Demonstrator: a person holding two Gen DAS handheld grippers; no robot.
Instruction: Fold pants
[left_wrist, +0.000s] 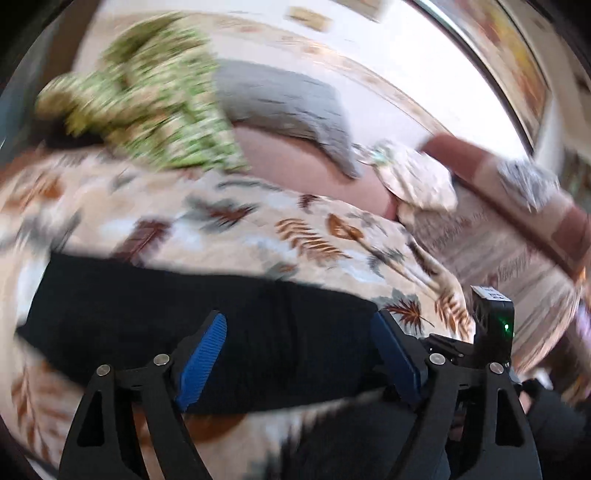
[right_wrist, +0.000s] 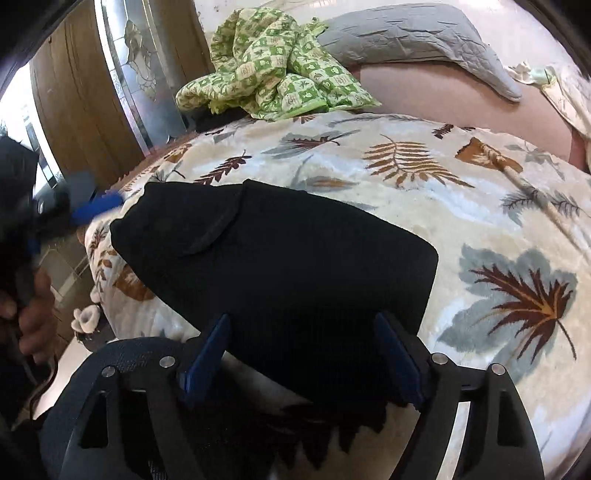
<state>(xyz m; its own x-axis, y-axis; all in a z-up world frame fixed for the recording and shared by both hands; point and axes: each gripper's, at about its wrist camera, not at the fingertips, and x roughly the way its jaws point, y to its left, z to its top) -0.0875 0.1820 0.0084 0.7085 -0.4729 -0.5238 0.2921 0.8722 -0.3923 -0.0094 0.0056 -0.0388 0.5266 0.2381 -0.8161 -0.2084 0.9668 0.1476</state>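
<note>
Leaf-print blanket (right_wrist: 424, 177) covers my bed, black folded pants (right_wrist: 280, 251) on it; both my left hand-held gripper (left_wrist: 299, 354) and right hand-held gripper (right_wrist: 303, 354) gape wide, gripping nothing

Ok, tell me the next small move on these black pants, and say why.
Probably bring the right gripper down onto the near edge of the black pants and close on it for another fold. Both grippers stand open with nothing between their pads, and the pants lie as a folded, still longish bundle on the leaf-print blanket. The left gripper is also free.
</note>
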